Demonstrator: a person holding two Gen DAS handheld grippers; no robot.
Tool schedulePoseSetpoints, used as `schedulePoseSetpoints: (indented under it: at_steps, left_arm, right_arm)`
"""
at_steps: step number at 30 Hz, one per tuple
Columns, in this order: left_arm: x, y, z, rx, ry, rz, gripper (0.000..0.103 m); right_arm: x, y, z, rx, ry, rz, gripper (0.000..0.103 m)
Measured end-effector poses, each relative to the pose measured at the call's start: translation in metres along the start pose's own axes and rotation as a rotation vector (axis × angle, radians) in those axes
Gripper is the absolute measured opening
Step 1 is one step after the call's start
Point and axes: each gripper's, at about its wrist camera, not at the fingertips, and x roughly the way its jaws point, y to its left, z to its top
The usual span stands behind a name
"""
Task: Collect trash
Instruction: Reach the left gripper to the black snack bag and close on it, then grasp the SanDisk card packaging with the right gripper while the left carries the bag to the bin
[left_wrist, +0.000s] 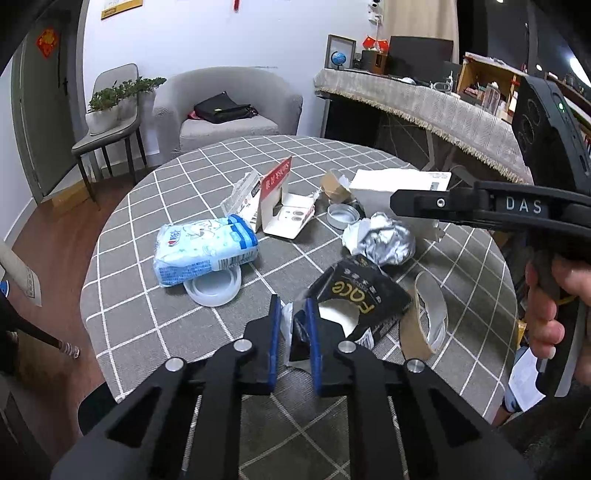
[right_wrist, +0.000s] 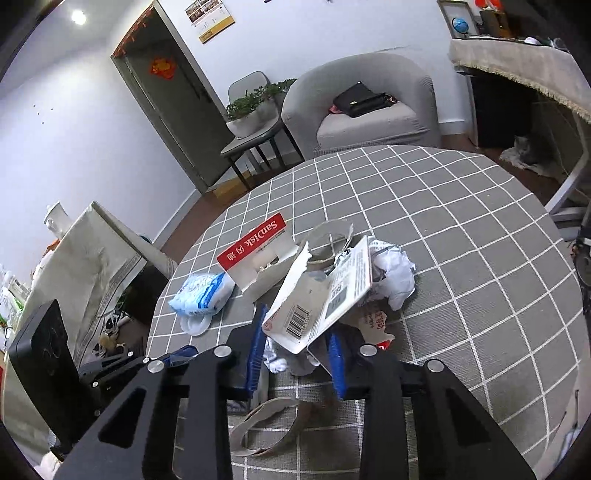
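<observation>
The left gripper (left_wrist: 293, 325) had its blue-padded fingers clamped on a crumpled black packet (left_wrist: 360, 295) with gold letters. The right gripper (right_wrist: 297, 349) pinched a torn white card package (right_wrist: 314, 306) with a barcode. Both hung over the grey checked surface (right_wrist: 461, 229), near a blue tissue pack (left_wrist: 205, 251) and crumpled foil (left_wrist: 384, 240).

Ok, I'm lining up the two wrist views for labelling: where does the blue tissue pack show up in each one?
Left wrist: blue tissue pack lies left of centre, partly on a clear round lid.
Right wrist: blue tissue pack sits left of centre, small, at the table's left edge.
Shared landmark: the red SanDisk card stands just beyond the pack in both.
</observation>
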Motion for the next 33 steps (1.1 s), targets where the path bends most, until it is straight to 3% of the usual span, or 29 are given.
schedulePoseSetpoints:
  at_steps: [15, 23, 33]
  left_arm:
    - [-0.032, 0.020, 0.007, -0.055, -0.081, 0.004, 0.005]
    - [-0.060, 0.034, 0.013, -0.092, -0.147, 0.022, 0.005]
    - [-0.092, 0.079, 0.004, -0.154, -0.188, 0.101, 0.002]
  right_arm:
    - [-0.022, 0.028, 0.012, -0.032, -0.089, 0.049, 0.027]
    - [-0.022, 0.066, 0.014, -0.118, -0.095, 0.100, 0.027]
    - [-0.005, 0.105, 0.012, -0.178, -0.071, 0.153, 0.027]
